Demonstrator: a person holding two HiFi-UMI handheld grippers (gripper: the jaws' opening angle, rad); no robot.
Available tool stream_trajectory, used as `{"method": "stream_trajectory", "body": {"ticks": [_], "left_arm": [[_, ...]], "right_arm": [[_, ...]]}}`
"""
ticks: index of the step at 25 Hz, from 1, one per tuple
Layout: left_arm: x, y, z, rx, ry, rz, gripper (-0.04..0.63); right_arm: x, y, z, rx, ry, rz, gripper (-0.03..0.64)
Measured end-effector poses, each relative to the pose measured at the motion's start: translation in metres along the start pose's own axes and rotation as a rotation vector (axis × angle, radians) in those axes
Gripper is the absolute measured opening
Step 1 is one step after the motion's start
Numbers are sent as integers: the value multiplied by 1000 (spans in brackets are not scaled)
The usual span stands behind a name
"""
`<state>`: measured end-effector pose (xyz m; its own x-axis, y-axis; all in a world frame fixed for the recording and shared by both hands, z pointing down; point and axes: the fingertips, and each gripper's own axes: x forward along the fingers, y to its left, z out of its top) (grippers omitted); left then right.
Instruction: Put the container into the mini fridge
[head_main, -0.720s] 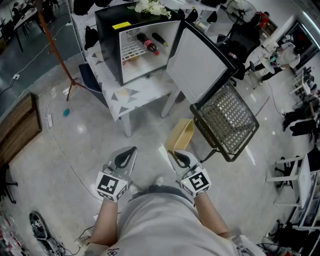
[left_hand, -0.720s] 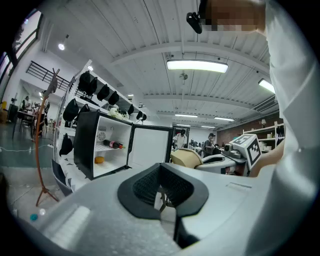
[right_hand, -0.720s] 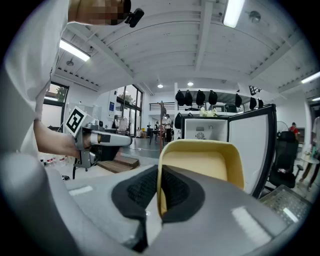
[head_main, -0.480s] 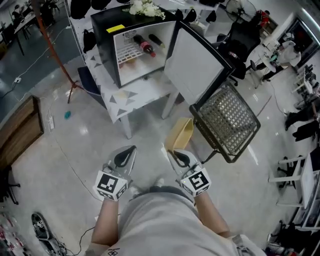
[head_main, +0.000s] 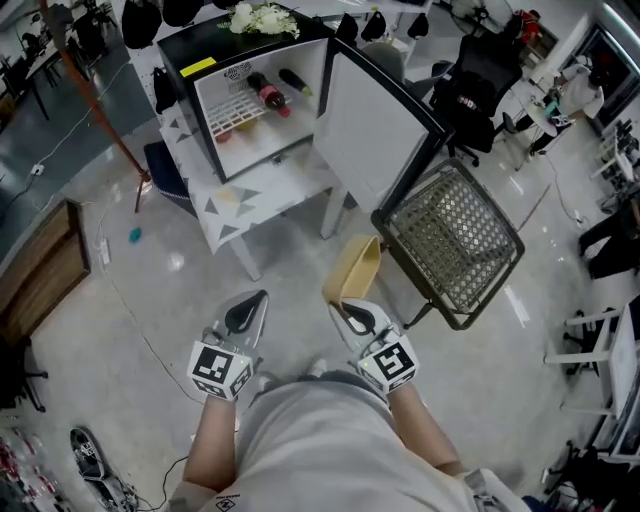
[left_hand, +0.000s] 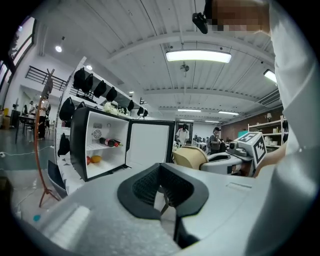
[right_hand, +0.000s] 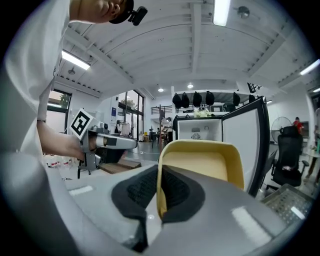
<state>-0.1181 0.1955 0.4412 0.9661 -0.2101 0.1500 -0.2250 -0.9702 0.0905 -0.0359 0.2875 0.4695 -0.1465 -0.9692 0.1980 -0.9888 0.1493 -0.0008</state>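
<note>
Simply smooth, boxy yellow container (right_hand: 202, 167).

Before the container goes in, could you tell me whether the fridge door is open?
Open: the door stands swung wide, and the fridge shows its bottles inside.

Strip lights (left_hand: 198, 55) shine from a white ribbed ceiling (left_hand: 125, 30) over a pale glossy floor (head_main: 290, 270); a black office chair (head_main: 478, 98) stands far right.

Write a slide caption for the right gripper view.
Right gripper clamped on the rim of a pale yellow plastic container, facing the open black mini fridge.
</note>
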Motion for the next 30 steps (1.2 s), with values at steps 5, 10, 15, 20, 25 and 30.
{"method": "stream_trajectory", "body": {"ticks": [5,10,15,20,25,30], "left_arm": [[26,-11,-4,1,28,7,8],[49,-12,-9,5,46,-5,8],[77,7,-9,3,45,-28,8],[106,47,-4,-1,47,-61,8],[138,98,-3,-16,63,-94,8],[163,145,2,-25,73,-126,8]], "right_arm": [[-7,-20,-10,4,-5,22,12],[-1,-41,-13,18,-19,27,12],[22,-62,-12,6,0,16,12],[63,-87,-9,6,20,1,12],[117,-109,-1,4,55,-4,12],[167,-130,2,12,84,-24,12]]}}
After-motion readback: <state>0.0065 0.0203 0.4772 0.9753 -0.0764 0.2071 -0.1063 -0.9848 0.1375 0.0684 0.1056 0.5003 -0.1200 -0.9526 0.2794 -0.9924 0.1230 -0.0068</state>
